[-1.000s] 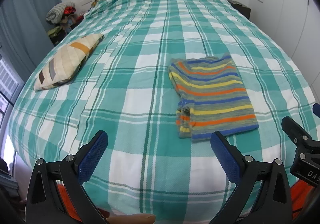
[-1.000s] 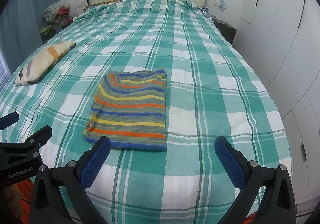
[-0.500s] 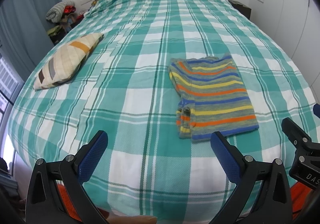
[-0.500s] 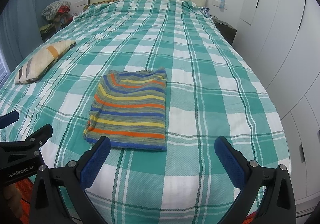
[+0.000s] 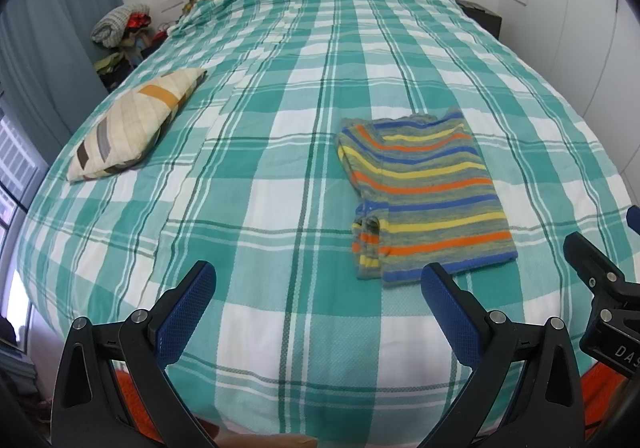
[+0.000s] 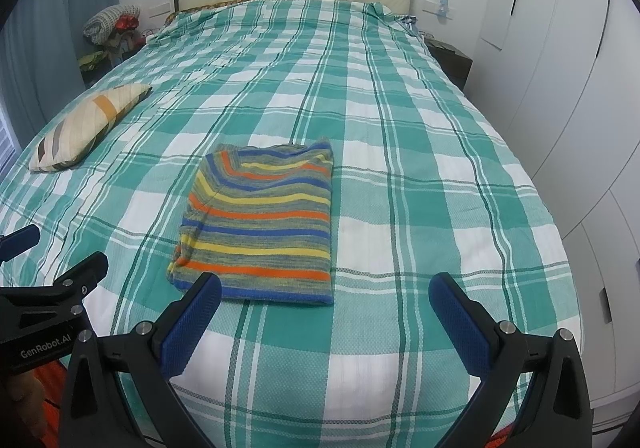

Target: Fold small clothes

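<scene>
Folded striped top (image 5: 424, 192) lies flat on the bed (image 5: 280, 176); its underside is hidden. Left gripper (image 5: 316, 312) & right gripper (image 6: 324, 320) both have jaws apart, empty. Only left view shows the tucked sleeve edge.

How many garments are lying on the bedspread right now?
1. The striped top lies folded on the plaid bedspread, near the foot, just ahead of both open grippers. A heap of clothes sits off the bed by the headboard; its count cannot be told.
</scene>
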Demonstrator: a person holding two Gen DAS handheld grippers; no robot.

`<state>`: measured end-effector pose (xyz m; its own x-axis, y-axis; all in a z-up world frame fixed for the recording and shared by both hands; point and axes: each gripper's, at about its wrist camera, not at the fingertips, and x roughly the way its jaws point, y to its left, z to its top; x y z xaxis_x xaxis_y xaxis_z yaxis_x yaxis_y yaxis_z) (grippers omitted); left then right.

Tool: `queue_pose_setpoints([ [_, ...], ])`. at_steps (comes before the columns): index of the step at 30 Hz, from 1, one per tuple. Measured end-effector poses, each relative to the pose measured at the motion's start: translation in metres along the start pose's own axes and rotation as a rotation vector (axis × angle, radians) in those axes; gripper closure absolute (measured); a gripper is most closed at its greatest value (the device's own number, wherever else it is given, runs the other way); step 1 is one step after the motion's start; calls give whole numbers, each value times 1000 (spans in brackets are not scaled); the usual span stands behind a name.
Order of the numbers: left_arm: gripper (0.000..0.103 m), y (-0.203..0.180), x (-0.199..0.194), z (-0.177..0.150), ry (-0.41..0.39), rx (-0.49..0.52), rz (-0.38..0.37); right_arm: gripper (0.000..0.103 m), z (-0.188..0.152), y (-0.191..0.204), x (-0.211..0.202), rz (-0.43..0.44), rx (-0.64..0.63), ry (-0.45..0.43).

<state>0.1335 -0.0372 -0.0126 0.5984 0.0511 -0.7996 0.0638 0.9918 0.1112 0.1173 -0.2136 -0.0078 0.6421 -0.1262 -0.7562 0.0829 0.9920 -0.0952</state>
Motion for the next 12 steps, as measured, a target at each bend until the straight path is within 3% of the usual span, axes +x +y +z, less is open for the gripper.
queue_pose_setpoints([
  [12,1,1,-3,1,-10,2,-11,1,0,-2,-1,-3,7,-1],
])
